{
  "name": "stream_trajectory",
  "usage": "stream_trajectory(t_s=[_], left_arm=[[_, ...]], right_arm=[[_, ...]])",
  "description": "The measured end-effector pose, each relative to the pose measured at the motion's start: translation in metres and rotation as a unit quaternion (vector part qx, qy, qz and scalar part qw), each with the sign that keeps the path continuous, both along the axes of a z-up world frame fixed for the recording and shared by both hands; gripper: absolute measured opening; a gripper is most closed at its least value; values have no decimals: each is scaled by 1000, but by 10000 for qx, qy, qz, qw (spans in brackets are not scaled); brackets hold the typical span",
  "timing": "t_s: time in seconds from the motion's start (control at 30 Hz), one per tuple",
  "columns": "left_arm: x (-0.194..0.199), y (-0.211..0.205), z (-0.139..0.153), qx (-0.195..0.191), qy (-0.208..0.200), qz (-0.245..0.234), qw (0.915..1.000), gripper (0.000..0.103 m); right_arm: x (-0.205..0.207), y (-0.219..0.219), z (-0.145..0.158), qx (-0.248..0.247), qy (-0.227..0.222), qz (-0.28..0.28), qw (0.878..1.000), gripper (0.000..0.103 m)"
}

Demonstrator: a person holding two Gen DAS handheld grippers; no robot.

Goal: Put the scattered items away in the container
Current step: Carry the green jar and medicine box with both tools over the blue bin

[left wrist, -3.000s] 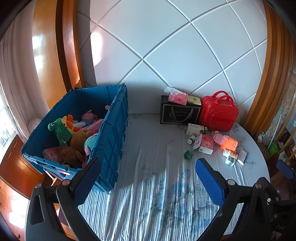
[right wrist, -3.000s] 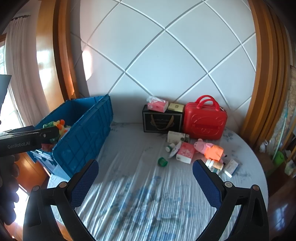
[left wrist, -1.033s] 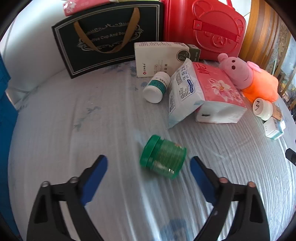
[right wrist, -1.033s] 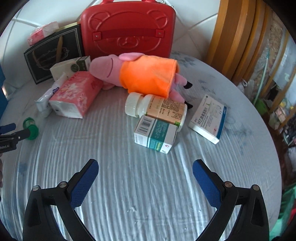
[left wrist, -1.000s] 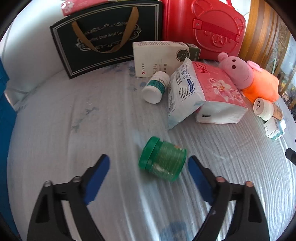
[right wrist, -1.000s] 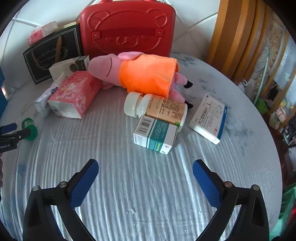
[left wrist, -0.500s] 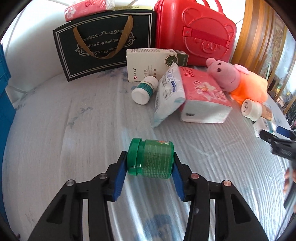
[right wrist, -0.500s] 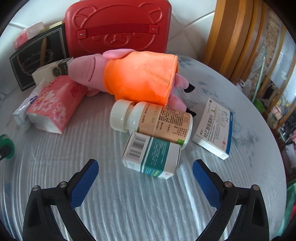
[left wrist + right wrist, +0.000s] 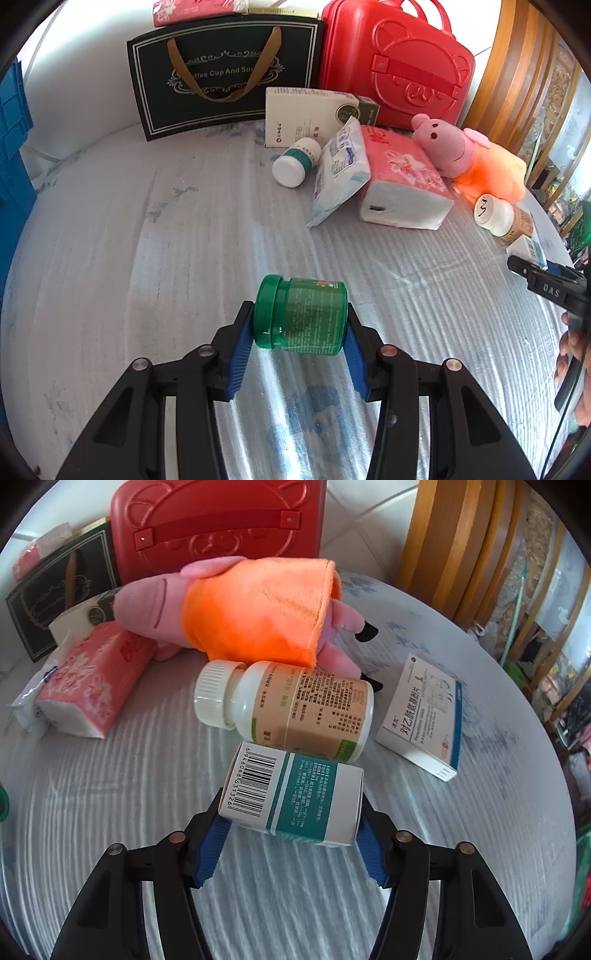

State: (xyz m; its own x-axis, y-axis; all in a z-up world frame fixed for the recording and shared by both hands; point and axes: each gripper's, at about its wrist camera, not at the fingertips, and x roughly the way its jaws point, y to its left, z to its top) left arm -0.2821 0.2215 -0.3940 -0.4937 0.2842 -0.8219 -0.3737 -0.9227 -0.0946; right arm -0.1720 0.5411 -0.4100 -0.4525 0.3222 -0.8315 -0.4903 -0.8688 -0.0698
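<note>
A green jar [image 9: 306, 317] lies sideways between the blue pads of my left gripper [image 9: 299, 309], which is shut on it just above the bed sheet. In the right wrist view my right gripper [image 9: 291, 805] is closing its jaws on a teal and white medicine box [image 9: 310, 786], and both pads touch the box's ends. A white pill bottle [image 9: 288, 709] lies right behind that box. The blue container [image 9: 11, 129] shows only as an edge at the far left of the left wrist view.
On the sheet lie a pink pig plush [image 9: 255, 609], a pink tissue pack [image 9: 92, 675], a white and blue box [image 9: 424, 712], a small white bottle [image 9: 295, 166] and a white carton [image 9: 314, 114]. A black gift bag [image 9: 221, 74] and red case [image 9: 395, 62] stand behind.
My left jaws closed on the green jar and raised it slightly. My right gripper moved in over the teal and white box, and its wide jaws came together around it.
</note>
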Motion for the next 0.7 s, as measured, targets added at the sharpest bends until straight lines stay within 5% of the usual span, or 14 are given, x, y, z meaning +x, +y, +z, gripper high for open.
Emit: stream_trajectory(t_s=[0.4, 0.7], left_arm=[[36, -13, 69, 212, 175, 204, 9994, 45], [74, -54, 127, 302, 140, 426, 9985, 45]], right_arm=[[37, -42, 54, -42, 12, 157, 9999, 62], [79, -95, 133, -93, 325, 378, 9987, 62]])
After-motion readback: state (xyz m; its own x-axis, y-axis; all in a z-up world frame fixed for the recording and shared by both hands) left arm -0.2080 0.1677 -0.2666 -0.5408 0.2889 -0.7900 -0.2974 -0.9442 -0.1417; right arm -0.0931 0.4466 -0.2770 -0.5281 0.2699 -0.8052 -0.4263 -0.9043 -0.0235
